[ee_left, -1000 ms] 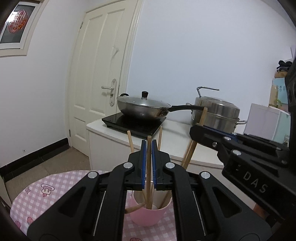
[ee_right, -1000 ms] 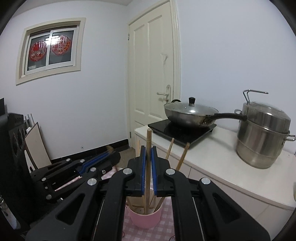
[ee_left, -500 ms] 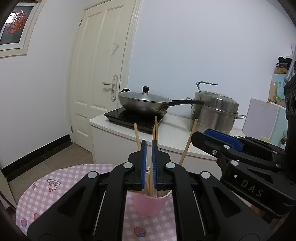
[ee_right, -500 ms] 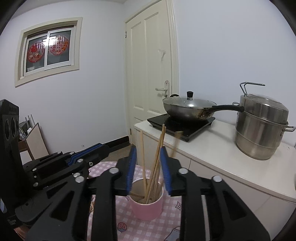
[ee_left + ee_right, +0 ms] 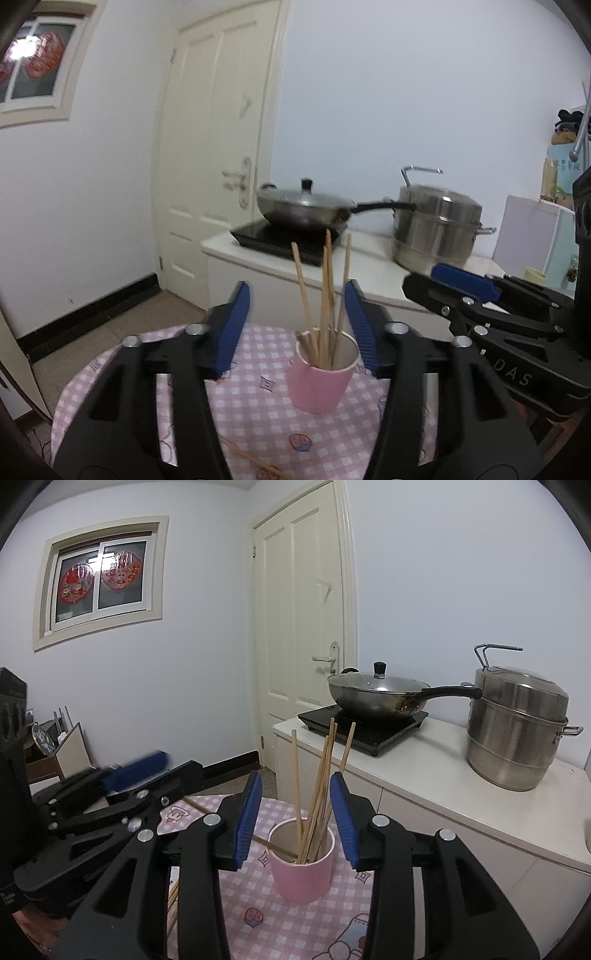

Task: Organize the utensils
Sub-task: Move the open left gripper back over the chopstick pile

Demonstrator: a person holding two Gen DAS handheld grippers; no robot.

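We see both grippers — left gripper (image 5: 297, 325) and right gripper (image 5: 295, 814) — opening, no longer pinching chopsticks (image 5: 319, 794), which now stand loose in the pink cup (image 5: 303, 871) on the checked table (image 5: 255, 410).

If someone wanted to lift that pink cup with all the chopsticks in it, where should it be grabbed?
Probably by its bare lower wall, coming in level from the near side. The pink cup stands upright on the checked tablecloth, and its round side is free all the way round. The chopsticks fan out above the rim, so a grip from above would likely knock them.
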